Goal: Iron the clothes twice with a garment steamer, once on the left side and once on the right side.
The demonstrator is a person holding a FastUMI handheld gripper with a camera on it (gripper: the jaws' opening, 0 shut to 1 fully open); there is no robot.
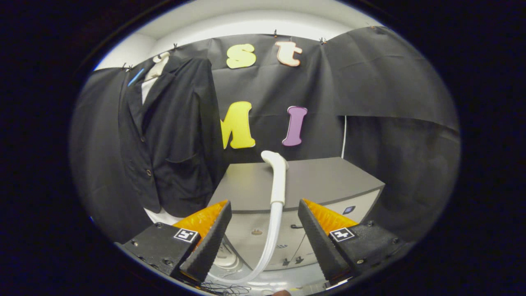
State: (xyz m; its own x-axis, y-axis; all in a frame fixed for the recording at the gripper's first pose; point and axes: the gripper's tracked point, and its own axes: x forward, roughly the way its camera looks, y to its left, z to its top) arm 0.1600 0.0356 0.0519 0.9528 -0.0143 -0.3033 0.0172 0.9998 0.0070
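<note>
While nothing is yet in hand, the gripper (265,230) stands wide open, its fingers (211,238) parted to either side of the hose and touching nothing. Item one: garment steamer head (276,172), white, upright, handle rising just ahead of and between the fingers, nozzle bent at the top. Item two: translucent hose (269,242), trailing down from the handle between the fingers. Item three: grey cabinet (328,181) behind the steamer, its top serving as tabletop. Item four: dark jacket (170,135), hung on the booth wall beside the cabinet, well apart from the steamer. Step judged: approach to pick-up, no ironing pass begun. Next move calls for advancing the fingers around the handle, closing firmly, then carrying the nozzle across to the jacket.
</note>
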